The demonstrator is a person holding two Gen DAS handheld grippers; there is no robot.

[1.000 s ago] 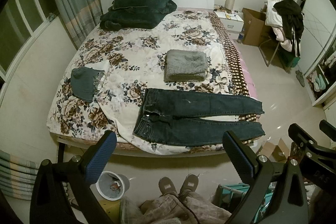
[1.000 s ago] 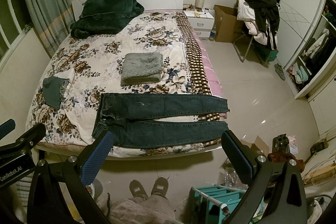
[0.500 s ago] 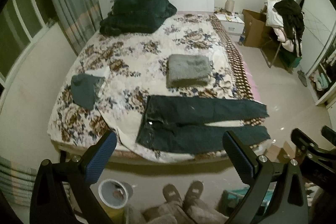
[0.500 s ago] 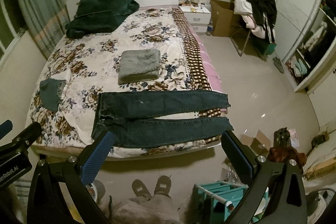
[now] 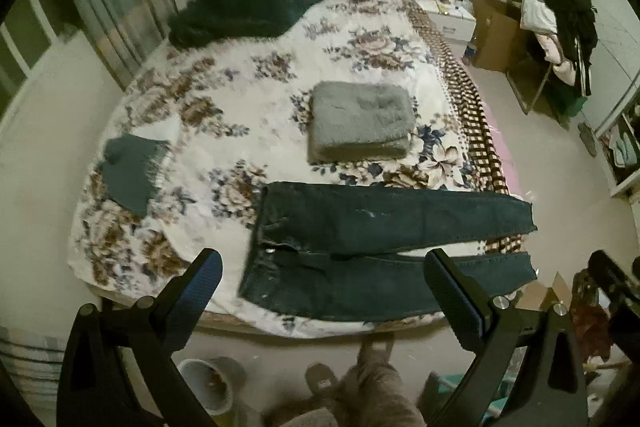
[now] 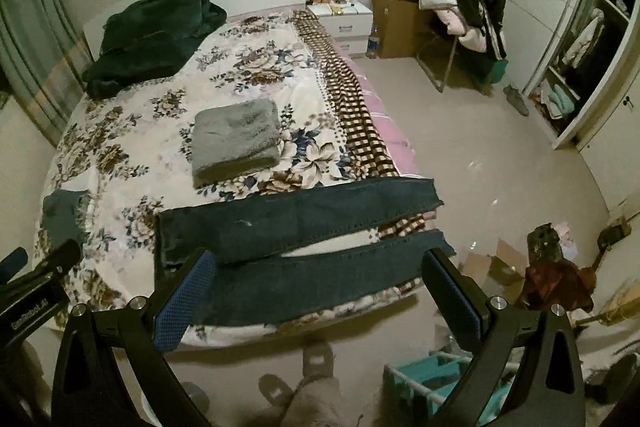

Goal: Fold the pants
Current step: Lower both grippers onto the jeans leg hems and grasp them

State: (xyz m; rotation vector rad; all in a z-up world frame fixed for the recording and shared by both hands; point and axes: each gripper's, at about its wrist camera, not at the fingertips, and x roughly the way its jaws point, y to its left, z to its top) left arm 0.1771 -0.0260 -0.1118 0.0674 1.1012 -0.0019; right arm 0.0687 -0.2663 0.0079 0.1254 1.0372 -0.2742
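Item: dark jeans, laid flat across the foot of the floral bed, waistband to my left, both legs running right, cuffs at the edge.

My left gripper and right gripper hang spread wide, holding nothing, short of the bed. Denim looks heavy, fairly stiff, unlikely to slip; I judge waistband and cuffs the best holds.

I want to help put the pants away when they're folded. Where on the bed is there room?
Bare quilt lies between the grey folded blanket and the small teal cloth, and between that blanket and the dark green pile by the headboard. The near edge is crowded: the jeans cover it, legs reaching past the bed's right side.
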